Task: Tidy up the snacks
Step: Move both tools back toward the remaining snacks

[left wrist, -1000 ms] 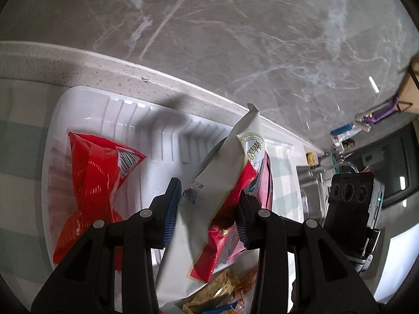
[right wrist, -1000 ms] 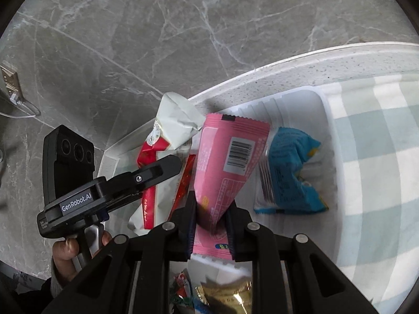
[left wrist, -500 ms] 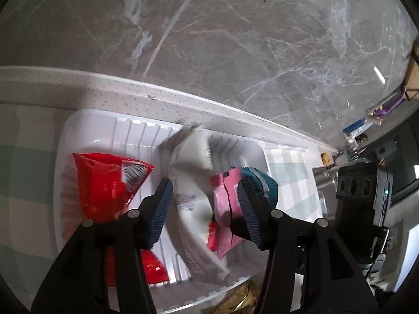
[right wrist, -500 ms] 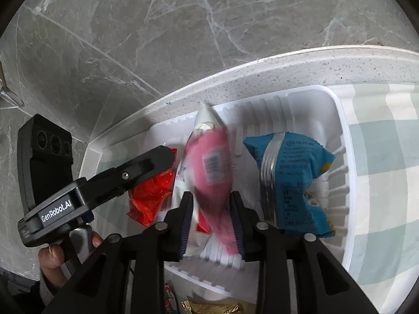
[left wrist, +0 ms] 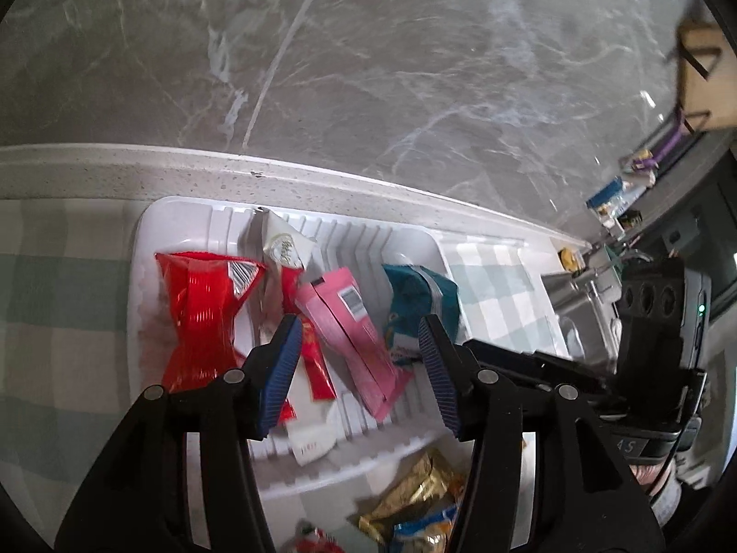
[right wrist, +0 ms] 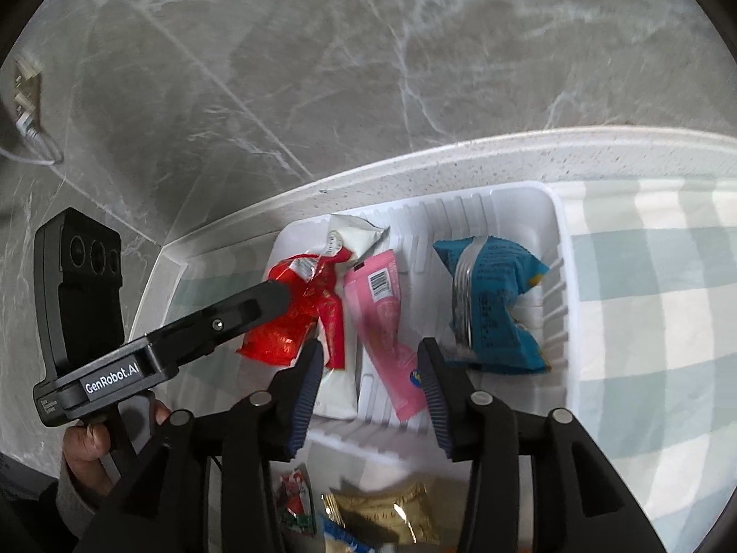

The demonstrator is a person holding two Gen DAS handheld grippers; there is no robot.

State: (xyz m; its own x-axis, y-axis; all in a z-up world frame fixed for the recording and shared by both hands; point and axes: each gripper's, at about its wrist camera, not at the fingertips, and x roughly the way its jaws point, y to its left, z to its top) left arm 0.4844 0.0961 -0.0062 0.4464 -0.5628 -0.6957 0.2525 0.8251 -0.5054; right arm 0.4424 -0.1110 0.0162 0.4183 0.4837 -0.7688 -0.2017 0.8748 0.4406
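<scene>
Both grippers, left [left wrist: 359, 368] and right [right wrist: 368, 391], hover released above the white tray [right wrist: 564, 276] holding red, white, pink [right wrist: 387, 322] and blue packets, so next drop straight to the loose gold packet [right wrist: 391, 514] on the near worktop, pinching mid-body.

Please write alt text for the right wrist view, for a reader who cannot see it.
The open right gripper hovers empty above a white tray holding four snack packets: red, white, pink and blue. The left gripper reaches in from the left; more snacks lie in front of the tray.
</scene>
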